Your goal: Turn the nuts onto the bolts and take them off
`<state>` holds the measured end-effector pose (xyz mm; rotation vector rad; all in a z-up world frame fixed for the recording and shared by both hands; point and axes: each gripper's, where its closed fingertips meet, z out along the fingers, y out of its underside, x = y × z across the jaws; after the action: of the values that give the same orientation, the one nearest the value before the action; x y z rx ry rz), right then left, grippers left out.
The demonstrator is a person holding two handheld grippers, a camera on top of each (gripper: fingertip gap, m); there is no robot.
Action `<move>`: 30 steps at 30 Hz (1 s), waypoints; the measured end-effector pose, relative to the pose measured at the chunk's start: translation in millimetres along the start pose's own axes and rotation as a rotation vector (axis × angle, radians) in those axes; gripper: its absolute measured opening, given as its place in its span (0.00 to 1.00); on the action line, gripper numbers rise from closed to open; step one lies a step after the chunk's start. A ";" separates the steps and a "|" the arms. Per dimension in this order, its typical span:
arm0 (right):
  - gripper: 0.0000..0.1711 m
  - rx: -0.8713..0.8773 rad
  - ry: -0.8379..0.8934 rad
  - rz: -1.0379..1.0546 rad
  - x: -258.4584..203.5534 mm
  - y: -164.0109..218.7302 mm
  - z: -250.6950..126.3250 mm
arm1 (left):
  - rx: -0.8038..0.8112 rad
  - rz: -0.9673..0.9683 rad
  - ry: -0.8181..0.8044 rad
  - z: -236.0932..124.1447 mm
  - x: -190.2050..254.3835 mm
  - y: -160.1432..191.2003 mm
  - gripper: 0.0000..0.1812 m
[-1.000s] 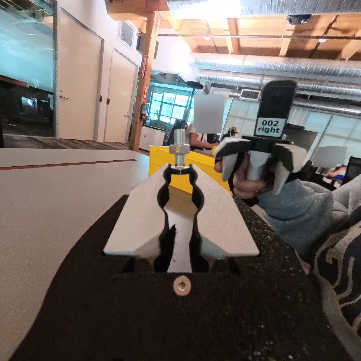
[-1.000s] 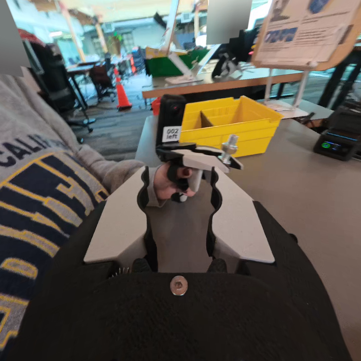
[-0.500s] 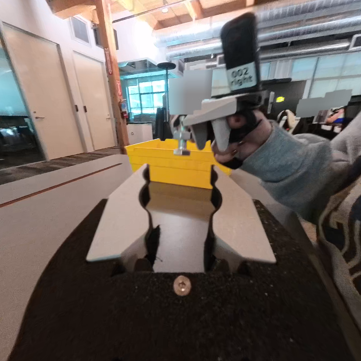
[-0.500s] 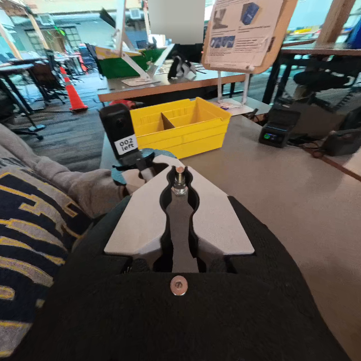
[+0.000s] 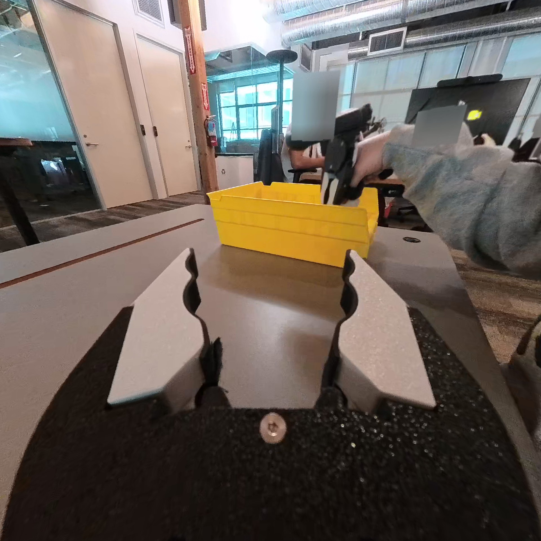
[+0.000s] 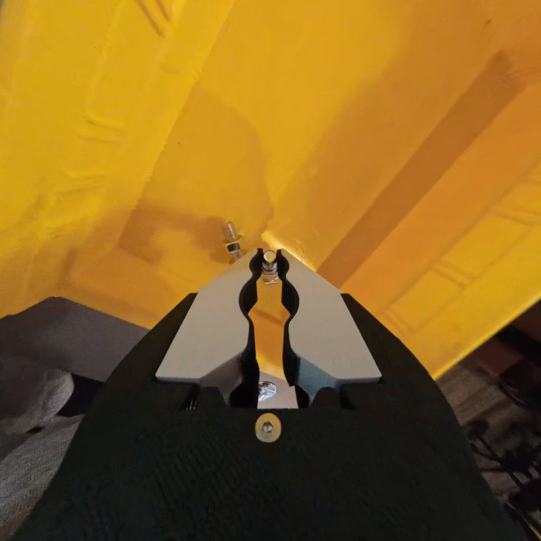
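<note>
The right claw (image 6: 268, 257) is pressed almost together, and its two grey fingers (image 6: 210, 322) pinch a small silver bolt (image 6: 268, 265) right at their tips. The bolt has a nut (image 6: 270, 277) on it, and the bolt's round end points away from the claw. This claw is pushed down inside the yellow bin (image 6: 322, 117), so yellow walls and floor fill nearly everything in front of it. Just past the left fingertip, another bolt (image 6: 232, 241) with a nut on it lies on the bin floor, close to a corner. Off to the right of the claw runs a yellow wall of the bin. In the left wrist view the right claw (image 5: 336, 187) shows far off, a bit blurry, tipped down over the bin's rim, held by a hand (image 5: 369, 159) in a grey-blue sleeve (image 5: 456, 199). The left claw (image 5: 269, 272) is spread wide, with nothing between its grey fingers (image 5: 164, 328). It hangs low over the grey table (image 5: 73, 292). The yellow bin (image 5: 292, 234) sits on the table straight ahead of the left claw, not touching it. Past the bin, a person sits at a desk, too far to see well. Far to the left of the claw stand white doors (image 5: 102, 117) and a wooden post (image 5: 196, 96).
</note>
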<state>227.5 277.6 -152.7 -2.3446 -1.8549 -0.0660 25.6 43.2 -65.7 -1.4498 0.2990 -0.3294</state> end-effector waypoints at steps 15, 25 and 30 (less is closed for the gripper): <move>0.13 1.434 0.181 0.136 -85.7 -120.9 -192.9 | 0.036 0.084 -0.249 -15.9 -36.5 -9.5 0.48; 0.05 1.689 0.208 0.103 -172.1 -162.7 -120.3 | 0.049 0.198 -0.414 -30.7 -53.2 -17.9 0.47; 0.04 1.703 0.228 -0.035 -191.8 -163.0 -117.0 | 0.102 0.104 -0.476 -58.3 -55.4 -86.4 0.40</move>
<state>31.3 112.2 -46.8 -0.9853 -0.9468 0.8253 -51.5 4.0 14.6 -1.3602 -0.0288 0.0876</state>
